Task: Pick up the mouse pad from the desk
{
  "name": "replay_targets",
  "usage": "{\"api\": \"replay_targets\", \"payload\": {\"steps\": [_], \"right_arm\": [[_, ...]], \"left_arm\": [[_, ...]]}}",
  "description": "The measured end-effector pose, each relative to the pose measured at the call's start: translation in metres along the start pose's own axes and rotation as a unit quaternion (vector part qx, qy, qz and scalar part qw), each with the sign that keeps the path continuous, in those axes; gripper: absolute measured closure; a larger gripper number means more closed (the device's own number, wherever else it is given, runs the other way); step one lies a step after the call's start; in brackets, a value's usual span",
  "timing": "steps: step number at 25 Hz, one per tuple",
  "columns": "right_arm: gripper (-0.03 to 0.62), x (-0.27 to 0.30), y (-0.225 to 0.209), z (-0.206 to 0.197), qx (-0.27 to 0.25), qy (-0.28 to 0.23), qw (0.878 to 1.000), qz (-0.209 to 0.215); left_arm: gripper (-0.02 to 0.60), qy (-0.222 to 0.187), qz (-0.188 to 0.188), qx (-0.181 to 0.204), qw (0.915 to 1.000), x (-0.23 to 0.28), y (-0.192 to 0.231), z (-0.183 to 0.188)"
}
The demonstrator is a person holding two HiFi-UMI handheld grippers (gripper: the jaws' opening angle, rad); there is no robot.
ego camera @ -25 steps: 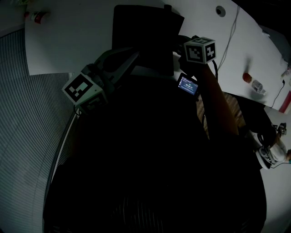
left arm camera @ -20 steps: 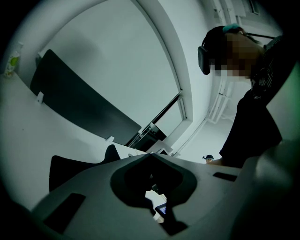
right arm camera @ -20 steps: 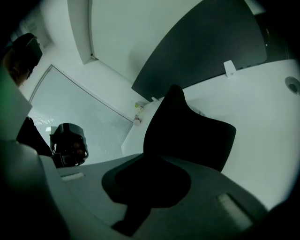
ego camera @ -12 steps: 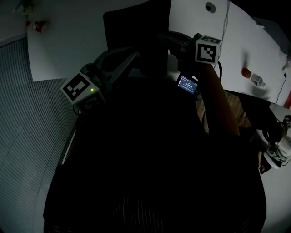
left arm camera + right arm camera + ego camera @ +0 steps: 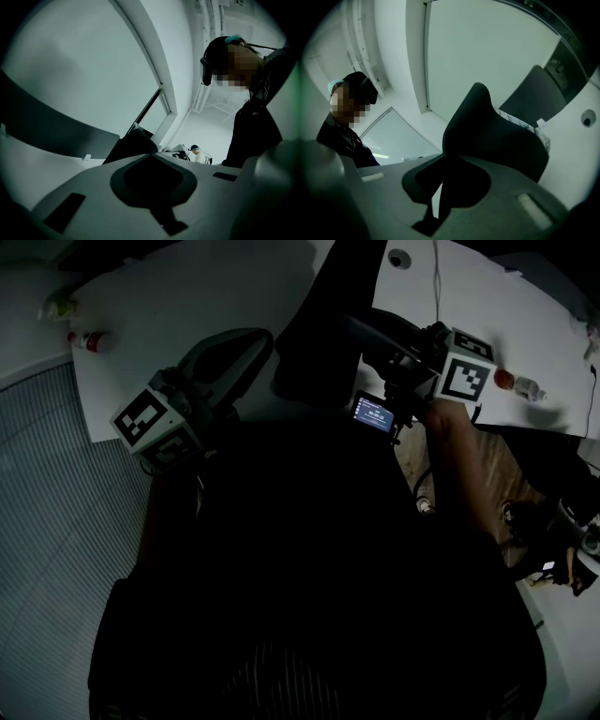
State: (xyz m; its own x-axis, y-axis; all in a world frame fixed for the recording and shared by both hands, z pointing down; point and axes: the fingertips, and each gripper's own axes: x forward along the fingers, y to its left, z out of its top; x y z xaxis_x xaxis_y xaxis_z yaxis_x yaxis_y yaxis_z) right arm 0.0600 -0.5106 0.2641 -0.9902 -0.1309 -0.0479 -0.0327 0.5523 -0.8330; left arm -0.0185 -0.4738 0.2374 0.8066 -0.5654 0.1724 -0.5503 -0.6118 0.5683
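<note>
1. Two grippers are over the white bench [image 5: 187, 296], and the step in hand looks like the lift itself. The mouse pad [image 5: 323, 324] stands up from the bench as a dark, bent sheet and does not lie flat.
2. The right gripper [image 5: 370, 334] has its jaws clamped on the mouse pad. Its own view shows the dark sheet rising from between the jaws and curling over to one side.
3. The left gripper [image 5: 248, 343] sits near the pad's lower corner. In its own view the jaws appear drawn together with nothing caught between them. A dark slab, probably the pad, lies off to the left, apart from the jaws.
4. I cannot tell whether any edge of the pad touches the bench. The head view is dim and the pad's upper part runs out of the picture.
5. By my judgement the pick is close to done, with the pad carried by one gripper only. It bends under its own weight, so it will likely flop and swing if moved fast.
6. The next move calls for a firm pinch from the right gripper and a steady rise until the whole sheet is clear of the bench.
7. The left gripper could come under the sagging side to steady it. The cable [image 5: 436, 277] and the small bottle [image 5: 516, 382] on the right side want a wide berth.
</note>
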Motion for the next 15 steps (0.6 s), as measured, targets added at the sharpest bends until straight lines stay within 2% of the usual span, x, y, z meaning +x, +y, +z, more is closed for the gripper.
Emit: {"api": "replay_targets", "payload": {"steps": [5,11,13,15], "right_arm": [[0.577,-0.026,0.026,0.022,-0.047,-0.039,0.998,-0.024],[0.577,-0.051,0.053,0.059,-0.099,-0.091,0.99,-0.041],[0.577,-0.053,0.058,0.064,-0.106,-0.099,0.989,-0.039],[0.577,-0.054,0.06,0.065,-0.107,-0.102,0.988,-0.036]], "left_arm": [[0.574,0.009,-0.014,0.05,0.9986,0.006,-0.01,0.012],[0.574,0.024,0.037,0.151,0.9875,0.009,-0.009,0.04],[0.574,0.022,0.045,0.17,0.9842,0.01,-0.011,0.051],[0.574,0.007,0.04,0.172,0.9842,0.012,-0.015,0.061]]}}
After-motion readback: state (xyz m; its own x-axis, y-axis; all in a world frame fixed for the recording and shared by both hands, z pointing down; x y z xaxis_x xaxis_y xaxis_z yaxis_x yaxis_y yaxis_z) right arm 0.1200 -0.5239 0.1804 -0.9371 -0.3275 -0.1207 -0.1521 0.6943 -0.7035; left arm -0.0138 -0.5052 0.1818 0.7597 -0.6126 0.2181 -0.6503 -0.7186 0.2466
